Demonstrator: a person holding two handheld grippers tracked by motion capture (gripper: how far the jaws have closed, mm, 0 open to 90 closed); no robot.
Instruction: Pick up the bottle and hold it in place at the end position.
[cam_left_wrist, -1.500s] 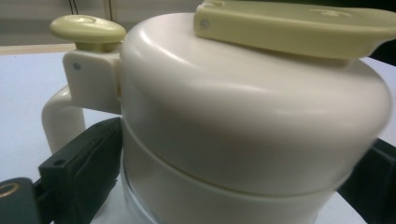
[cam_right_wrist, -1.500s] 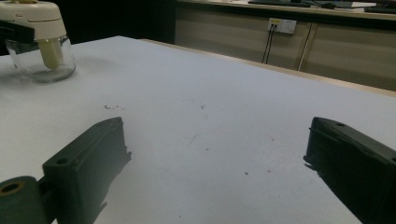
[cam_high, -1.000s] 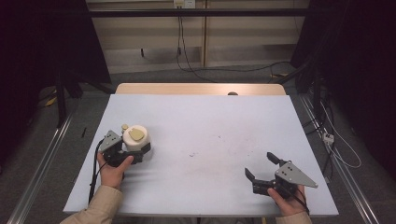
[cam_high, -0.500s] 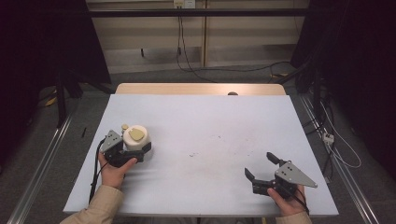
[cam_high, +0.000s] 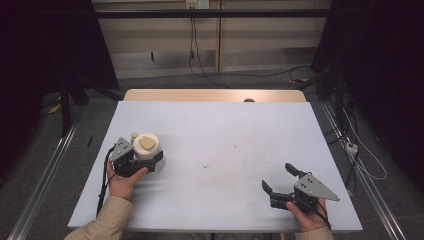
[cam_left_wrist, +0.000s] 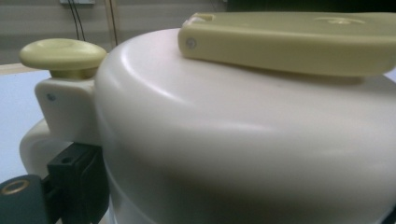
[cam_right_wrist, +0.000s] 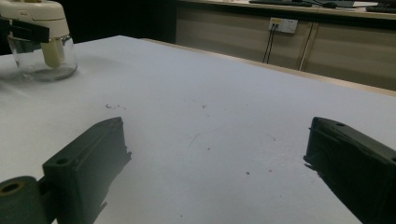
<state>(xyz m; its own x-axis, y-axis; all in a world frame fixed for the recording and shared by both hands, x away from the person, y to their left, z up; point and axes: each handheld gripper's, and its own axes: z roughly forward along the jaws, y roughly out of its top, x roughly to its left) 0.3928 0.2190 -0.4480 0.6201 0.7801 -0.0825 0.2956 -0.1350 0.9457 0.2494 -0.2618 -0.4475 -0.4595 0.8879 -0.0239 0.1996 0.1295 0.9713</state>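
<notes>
A white round-lidded container (cam_high: 146, 145) with a yellow knob (cam_left_wrist: 63, 53) and a flat yellow lever (cam_left_wrist: 289, 42) on top stands at the table's left. In the right gripper view it is a clear glass jar (cam_right_wrist: 42, 51) under a white cap. My left gripper (cam_high: 146, 156) is shut on the container, with one black jaw low against its side in the left gripper view. My right gripper (cam_high: 277, 176) rests near the front right corner. It is open, with nothing but bare table between its fingers (cam_right_wrist: 88, 158).
The white table top (cam_high: 225, 130) carries a few dark specks (cam_high: 220, 162) near its middle. A wooden strip (cam_high: 215, 95) runs along the far edge. Metal rails flank both sides, and cables (cam_high: 360, 155) lie on the floor at right.
</notes>
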